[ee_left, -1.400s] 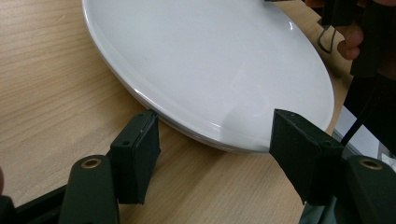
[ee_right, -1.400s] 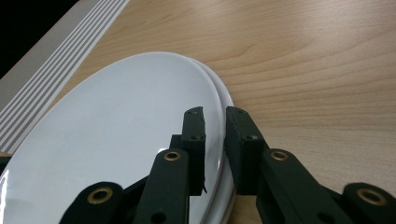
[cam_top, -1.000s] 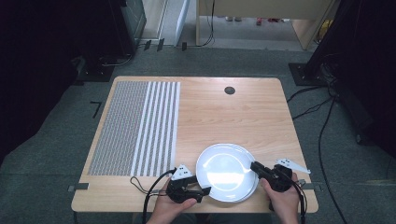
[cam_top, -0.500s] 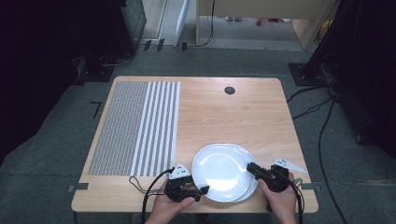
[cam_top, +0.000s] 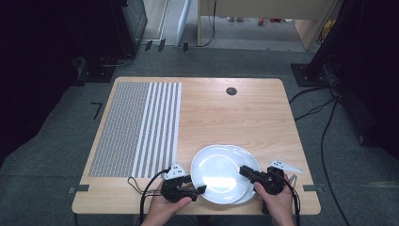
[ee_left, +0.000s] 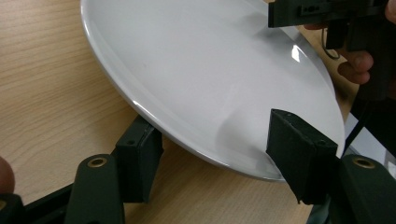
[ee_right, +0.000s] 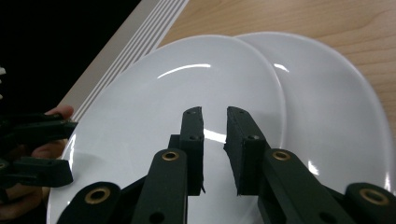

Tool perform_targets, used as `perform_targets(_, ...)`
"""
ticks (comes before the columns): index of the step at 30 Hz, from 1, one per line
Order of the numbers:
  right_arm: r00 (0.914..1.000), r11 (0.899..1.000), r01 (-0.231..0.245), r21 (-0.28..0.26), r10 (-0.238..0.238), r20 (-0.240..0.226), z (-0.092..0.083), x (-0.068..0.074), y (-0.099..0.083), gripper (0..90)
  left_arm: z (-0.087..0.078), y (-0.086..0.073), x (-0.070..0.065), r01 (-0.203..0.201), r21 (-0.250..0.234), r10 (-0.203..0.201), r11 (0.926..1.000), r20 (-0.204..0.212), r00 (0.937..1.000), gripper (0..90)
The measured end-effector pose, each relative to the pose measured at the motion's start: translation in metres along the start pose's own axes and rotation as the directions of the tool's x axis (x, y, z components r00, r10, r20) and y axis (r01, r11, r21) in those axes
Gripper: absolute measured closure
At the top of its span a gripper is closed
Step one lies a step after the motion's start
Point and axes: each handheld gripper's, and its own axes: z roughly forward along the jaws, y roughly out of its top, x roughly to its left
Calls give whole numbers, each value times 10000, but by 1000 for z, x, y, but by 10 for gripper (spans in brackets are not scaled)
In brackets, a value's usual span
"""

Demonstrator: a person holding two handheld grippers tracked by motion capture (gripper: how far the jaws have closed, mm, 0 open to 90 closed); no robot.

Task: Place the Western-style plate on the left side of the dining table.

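Straddling the near-left rim of the upper plate (ee_left: 205,74), the left gripper (ee_left: 219,154) has one jaw under it and one over, not visibly pinching. That plate lies partly over a lower plate (ee_right: 336,107), shifted left. The right gripper (ee_right: 215,135), jaws slightly apart, hovers above the upper plate's right side.

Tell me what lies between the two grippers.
Two overlapping white plates: the upper plate sits between the left gripper and right gripper, the lower plate beneath it, in the high view.

Light wooden table (cam_top: 244,117) on grey carpet floor (cam_top: 56,141), dark surroundings, black cables (cam_top: 324,122) at right.
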Motion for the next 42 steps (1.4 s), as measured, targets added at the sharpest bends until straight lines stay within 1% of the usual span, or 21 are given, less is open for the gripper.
perform_targets(1,9999,9998,34,-181,-32,116,-1,0,0,788,0,0,0,0,0,0,10000,0,10000,366)
perform_targets(2,9999,9998,34,-181,-32,116,-1,0,0,788,0,0,1,57,14,-57,10000,-97,9999,366)
perform_targets(4,9995,9971,-80,-757,103,297,-8,-1,4,789,-1,0,6,468,-17,-468,9989,-82,9989,360)
perform_targets(5,9983,9939,-65,-1100,127,561,-12,-2,6,784,-2,0,8,590,-54,-590,9982,-105,9982,360)
perform_targets(6,9952,9929,110,-1188,6,976,-15,-3,7,777,-2,0,9,661,-71,-662,9978,-116,9977,360)
perform_targets(8,9883,9953,318,-915,-176,1513,-16,-7,7,761,-4,1,12,759,-129,-761,9970,-165,9970,363)
perform_targets(9,9871,9967,217,-779,-90,1597,-15,-10,6,756,-5,1,13,791,-159,-794,9967,-209,9966,365)
perform_targets(10,9885,9980,-210,-588,296,1481,-12,-14,3,743,-7,1,14,833,-189,-838,9963,-262,9961,375)
perform_targets(12,9886,9981,-291,-545,368,1460,-10,-14,3,740,-9,2,15,862,-221,-868,9960,-273,9959,382)
perform_targets(14,9901,9981,-438,-442,493,1311,-7,-14,1,732,-10,2,16,852,-234,-857,9961,-201,9961,409)
perform_targets(17,9886,9978,-589,-312,627,1368,-4,-16,0,737,-12,3,17,877,-253,-875,9958,85,9961,491)
perform_targets(18,9883,9958,-842,-368,882,1244,-4,-18,0,741,-13,3,19,939,-210,-931,9954,384,9949,546)
perform_targets(19,9882,9946,-969,-368,1005,1158,-3,-19,0,748,-13,3,19,939,-210,-931,9954,384,9949,565)
perform_targets(20,9882,9946,-969,-368,1005,1158,-3,-19,0,748,-13,4,20,983,-186,-971,9950,540,9938,565)
perform_targets(23,9873,9912,-1292,-278,1312,893,-2,-19,-2,760,-14,4,25,1195,-78,-1183,9928,901,9889,592)
perform_targets(26,9875,9911,-1306,-259,1324,854,0,-18,-3,769,-16,5,32,1575,12,-1564,9875,1284,9793,616)
perform_targets(28,9871,9906,-1346,-235,1361,839,1,-17,-3,783,-17,5,35,1670,-10,-1655,9860,1290,9777,629)
perform_targets(32,9856,9879,-1540,-169,1548,675,1,-17,-3,791,-21,6,37,1732,-124,-1709,9848,1096,9792,658)
perform_targets(34,9863,9884,-1508,-196,1518,645,2,-17,-4,789,-21,6,39,1796,-145,-1769,9836,1129,9777,665)
perform_targets(39,9870,9882,-1523,-186,1530,488,3,-17,-4,787,-21,5,39,1837,-151,-1809,9829,1101,9773,671)
perform_targets(42,9832,9835,-1793,-240,1800,308,2,-18,-4,807,-21,5,40,1878,-101,-1857,9822,1060,9769,675)
